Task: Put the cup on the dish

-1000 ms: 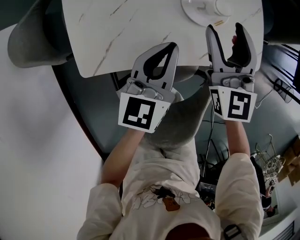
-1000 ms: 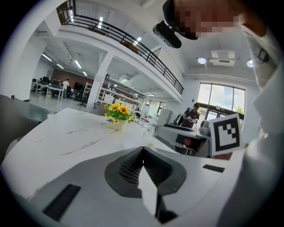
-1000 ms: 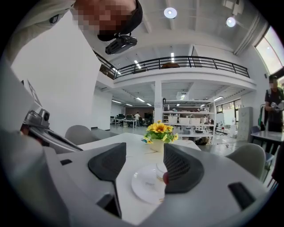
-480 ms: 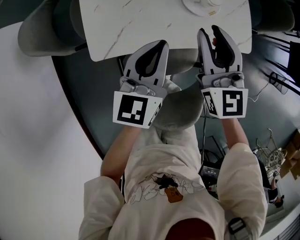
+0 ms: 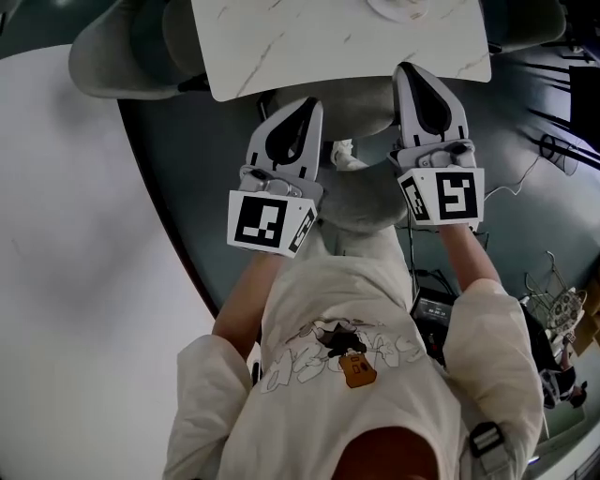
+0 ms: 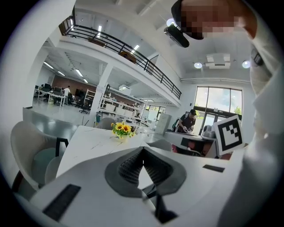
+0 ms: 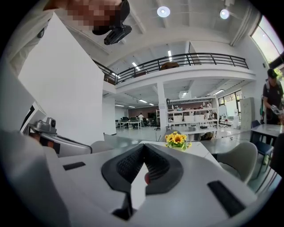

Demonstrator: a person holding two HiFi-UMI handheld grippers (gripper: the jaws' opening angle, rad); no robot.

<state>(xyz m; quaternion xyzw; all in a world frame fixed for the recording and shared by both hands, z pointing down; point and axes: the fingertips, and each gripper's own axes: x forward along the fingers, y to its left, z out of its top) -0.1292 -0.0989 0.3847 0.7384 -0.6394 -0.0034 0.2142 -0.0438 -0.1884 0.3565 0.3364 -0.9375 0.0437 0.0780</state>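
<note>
In the head view only the near rim of the white dish (image 5: pixel 396 11) shows, at the picture's top edge on the white marble table (image 5: pixel 309 42); the cup is cut off there and I cannot make it out. My left gripper (image 5: pixel 312 101) and right gripper (image 5: pixel 411 66) are both held off the table's near edge, in front of the person's chest. Each is shut with nothing between its jaws. The left gripper view shows shut jaws (image 6: pixel 142 149) aimed across the table. In the right gripper view my jaws (image 7: pixel 144 146) are shut too.
A grey chair (image 5: pixel 117 56) stands at the table's left, and another grey seat (image 5: pixel 361 192) lies under the grippers. A pot of yellow flowers (image 6: pixel 123 129) (image 7: pixel 176 139) sits on the table's far part. Cables and a wire rack (image 5: pixel 555 300) lie on the floor at the right.
The right gripper's jaws have gone from wide open to shut, empty. Both grippers have drawn back from the table toward the body, and the dish has slid to the picture's top edge.
</note>
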